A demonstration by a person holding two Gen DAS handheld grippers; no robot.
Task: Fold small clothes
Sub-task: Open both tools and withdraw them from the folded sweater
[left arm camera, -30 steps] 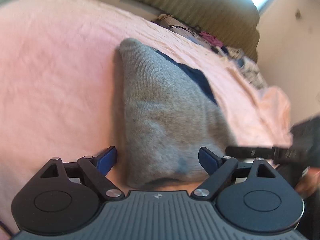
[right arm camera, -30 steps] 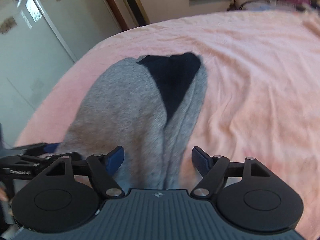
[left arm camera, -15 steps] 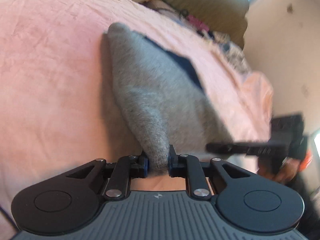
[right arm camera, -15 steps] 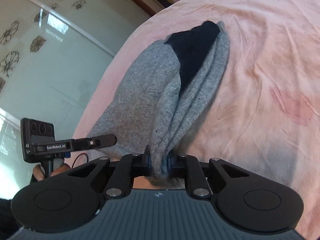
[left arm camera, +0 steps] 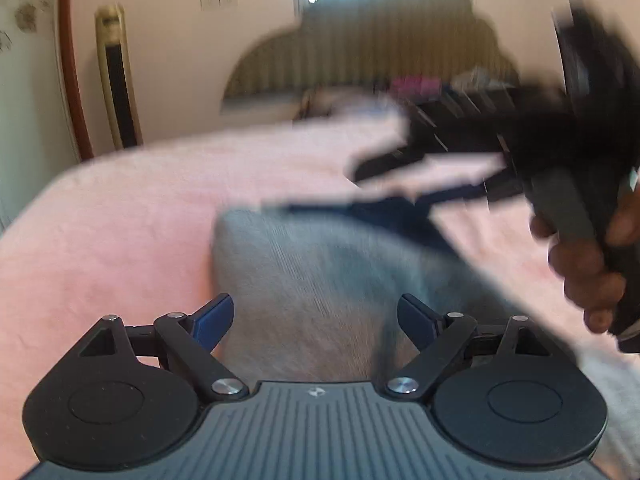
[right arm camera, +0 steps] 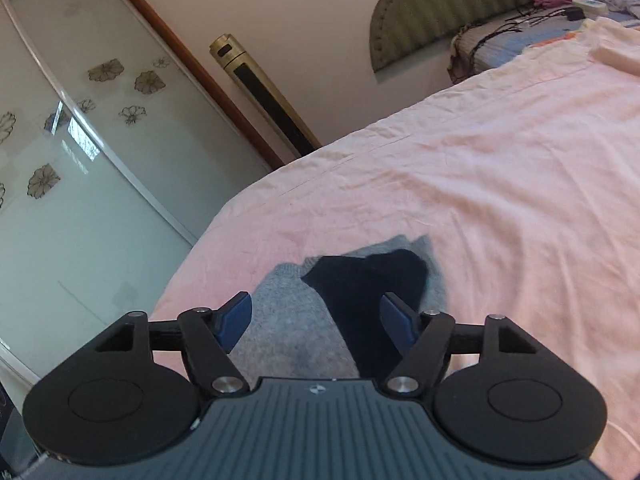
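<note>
A small grey knit garment [left arm camera: 320,280] with a dark navy part [right arm camera: 360,280] lies folded over on the pink bedsheet [right arm camera: 500,184]. My left gripper [left arm camera: 316,316] is open just above its near end, holding nothing. My right gripper [right arm camera: 316,316] is open over the grey and navy cloth [right arm camera: 288,320], also holding nothing. In the blurred left wrist view the right gripper [left arm camera: 440,168] shows at the upper right, held by a hand [left arm camera: 584,264].
A green striped headboard [right arm camera: 440,12] and a clutter of clothes and cables [right arm camera: 560,0] lie at the bed's far end. A gold standing fan [right arm camera: 264,92] and a glass sliding wardrobe door [right arm camera: 80,160] stand to the left of the bed.
Both grippers were shut on the grey garment's near edge half a second ago. Both have opened and let it go, and the garment now lies shorter, folded over on the sheet.
</note>
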